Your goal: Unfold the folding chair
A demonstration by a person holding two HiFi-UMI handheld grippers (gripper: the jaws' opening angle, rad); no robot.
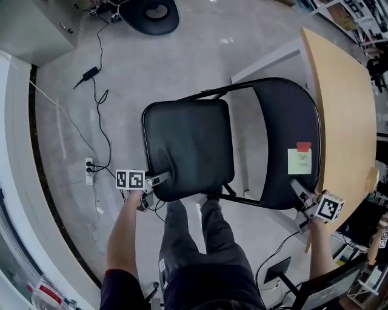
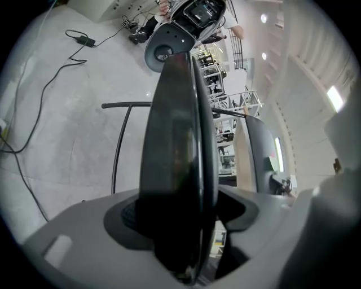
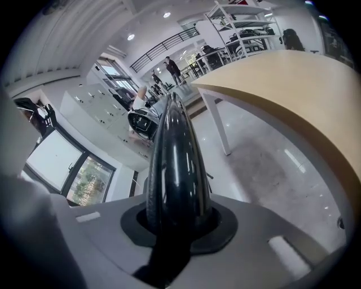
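The black folding chair stands half open, with its padded seat swung out from the backrest, which lies toward the table. My left gripper is at the seat's near left edge. In the left gripper view the seat edge runs between the jaws of my left gripper, with a gap showing on its right side. My right gripper sits at the backrest's top rim. In the right gripper view my right gripper is shut snugly on the glossy rim.
A light wooden table stands right beside the backrest, which carries a yellow note. Black cables and a power strip lie on the grey floor at the left. An office chair base is beyond. The person's legs stand behind the seat.
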